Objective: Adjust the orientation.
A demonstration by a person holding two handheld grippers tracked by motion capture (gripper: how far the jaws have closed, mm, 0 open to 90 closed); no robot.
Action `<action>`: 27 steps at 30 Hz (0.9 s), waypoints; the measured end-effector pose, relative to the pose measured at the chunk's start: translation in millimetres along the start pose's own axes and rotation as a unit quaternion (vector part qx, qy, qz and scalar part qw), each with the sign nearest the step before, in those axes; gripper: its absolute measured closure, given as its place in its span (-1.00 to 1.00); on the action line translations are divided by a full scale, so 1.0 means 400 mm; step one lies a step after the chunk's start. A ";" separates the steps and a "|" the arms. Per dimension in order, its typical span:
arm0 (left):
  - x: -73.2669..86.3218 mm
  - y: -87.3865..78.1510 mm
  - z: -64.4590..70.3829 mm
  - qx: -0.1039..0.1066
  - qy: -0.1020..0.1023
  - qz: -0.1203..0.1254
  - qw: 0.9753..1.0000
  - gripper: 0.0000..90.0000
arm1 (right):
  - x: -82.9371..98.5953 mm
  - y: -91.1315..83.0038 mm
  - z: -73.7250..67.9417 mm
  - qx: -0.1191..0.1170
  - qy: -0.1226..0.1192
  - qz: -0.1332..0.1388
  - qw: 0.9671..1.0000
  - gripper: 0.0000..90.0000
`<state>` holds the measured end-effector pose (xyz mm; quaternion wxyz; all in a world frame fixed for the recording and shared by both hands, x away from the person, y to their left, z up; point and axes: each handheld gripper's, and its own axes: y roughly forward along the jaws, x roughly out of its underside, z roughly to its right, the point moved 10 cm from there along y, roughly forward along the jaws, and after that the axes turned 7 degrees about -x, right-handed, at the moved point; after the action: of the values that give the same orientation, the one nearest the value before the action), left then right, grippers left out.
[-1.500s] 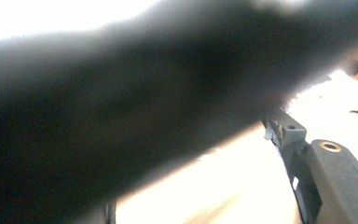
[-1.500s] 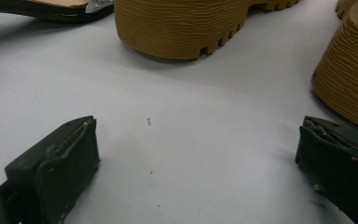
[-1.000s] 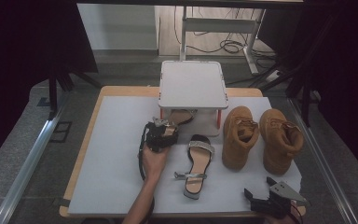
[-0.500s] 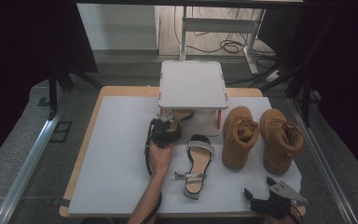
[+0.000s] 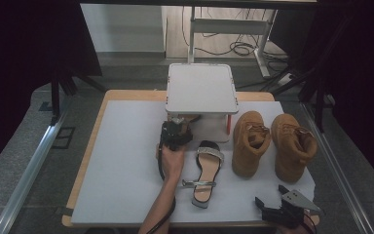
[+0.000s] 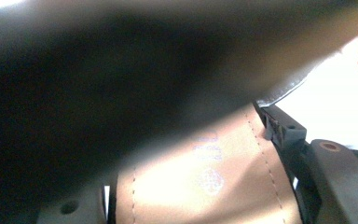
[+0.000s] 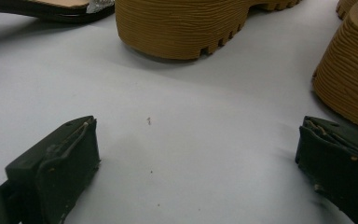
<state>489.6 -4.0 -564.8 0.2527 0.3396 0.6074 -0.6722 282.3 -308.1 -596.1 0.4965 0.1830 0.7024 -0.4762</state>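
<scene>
My left gripper [image 5: 179, 126] is at the front edge of the small white stand [image 5: 202, 87], at its lower level, and my left hand [image 5: 171, 158] holds it from behind. In the left gripper view a tan insole with stitching and a faint printed mark [image 6: 205, 172] lies between my two black jaws, and both jaws touch its sides, so I am clamped on a sandal [image 5: 189, 117] that sits under the top plate of the stand. The upper part of that view is dark and blurred, so I cannot tell more about this shoe.

The second sandal [image 5: 205, 170], with a silver strap, lies flat on the white mat [image 5: 121, 161], just beside my left hand and in front of the stand. To the right of it stand two tan boots [image 5: 272, 144], side by side, close to each other.

My right gripper [image 5: 285, 210] rests low at the near right corner of the mat. Its jaws are spread wide with only bare mat between them. In the right gripper view the ribbed sole of one boot [image 7: 186, 25] is ahead of the jaws, well apart from them, and the heel of the other boot [image 7: 349, 79] is near the right jaw.
</scene>
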 end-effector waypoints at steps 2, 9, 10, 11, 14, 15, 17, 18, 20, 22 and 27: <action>0.000 0.006 -0.003 -0.002 -0.006 -0.001 1.000 -0.14 | 0.000 0.000 0.000 0.000 0.000 0.000 1.000 -1.00; -0.002 0.023 -0.006 -0.015 -0.009 -0.002 1.000 -0.14 | 0.000 0.000 0.000 0.000 0.000 0.000 1.000 -1.00; 0.000 0.026 -0.007 -0.016 -0.008 -0.004 1.000 -0.14 | 0.000 0.000 0.000 0.000 0.000 0.000 1.000 -1.00; 0.002 0.027 -0.008 -0.016 -0.006 -0.007 1.000 -0.14 | 0.000 0.000 0.000 0.000 0.000 0.000 1.000 -1.00; 0.001 0.029 -0.008 -0.009 -0.011 -0.006 1.000 -0.15 | 0.000 0.000 0.000 0.000 0.000 0.000 1.000 -1.00; 0.002 0.029 -0.009 -0.007 -0.011 -0.005 1.000 -0.15 | 0.000 0.000 0.000 0.000 0.000 0.000 1.000 -1.00; 0.004 0.031 -0.008 0.000 -0.007 -0.007 1.000 -0.17 | 0.000 0.000 0.000 0.000 0.000 0.000 1.000 -1.00; 0.006 0.030 -0.008 0.000 -0.003 -0.008 1.000 -0.18 | 0.000 0.000 0.000 0.000 0.000 0.000 1.000 -1.00; 0.007 0.028 -0.008 0.004 0.000 -0.008 1.000 -0.25 | 0.000 0.000 0.000 0.000 0.000 0.000 1.000 -1.00; 0.005 0.017 -0.010 0.011 0.003 -0.004 1.000 -0.34 | 0.000 0.000 0.000 0.000 0.000 0.000 1.000 -1.00; 0.012 0.003 -0.015 0.018 0.009 -0.006 1.000 -0.44 | 0.000 0.000 0.000 0.000 0.000 0.000 1.000 -1.00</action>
<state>488.4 2.3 -569.2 0.2367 0.3470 0.5993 -0.6815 282.3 -308.1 -596.1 0.4966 0.1832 0.7022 -0.4762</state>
